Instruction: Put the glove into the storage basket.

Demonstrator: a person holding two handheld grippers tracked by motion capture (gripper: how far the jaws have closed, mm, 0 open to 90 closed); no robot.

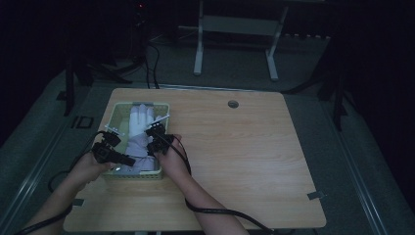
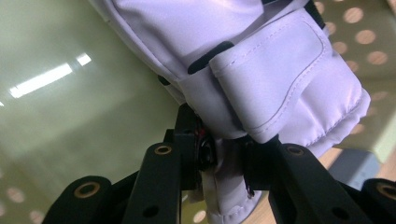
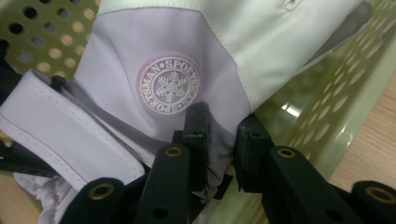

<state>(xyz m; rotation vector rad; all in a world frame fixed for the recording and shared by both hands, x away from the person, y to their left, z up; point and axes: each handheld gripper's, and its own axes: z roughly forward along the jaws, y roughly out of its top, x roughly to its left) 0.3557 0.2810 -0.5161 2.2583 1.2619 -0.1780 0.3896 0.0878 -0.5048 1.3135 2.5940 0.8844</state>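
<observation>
A white and lilac ski glove (image 1: 139, 126) lies in a pale green perforated basket (image 1: 116, 111) at the table's left. My left gripper (image 1: 128, 160) is shut on the glove's cuff. In the left gripper view its jaws (image 2: 224, 140) pinch the fabric just under the strap flap of the glove (image 2: 266, 70). My right gripper (image 1: 151, 145) comes in from the basket's right side. In the right gripper view it (image 3: 222, 128) is shut on a fold of lilac fabric below the round snowflake badge (image 3: 169, 85). The glove's fingers point away from me.
The basket wall (image 3: 327, 116) stands close on the right of my right gripper, with bare wooden table (image 3: 373, 154) beyond it. The wooden tabletop (image 1: 235, 147) spreads to the right, with a cable hole (image 1: 233, 104) near its far edge. A desk frame (image 1: 235, 29) stands behind.
</observation>
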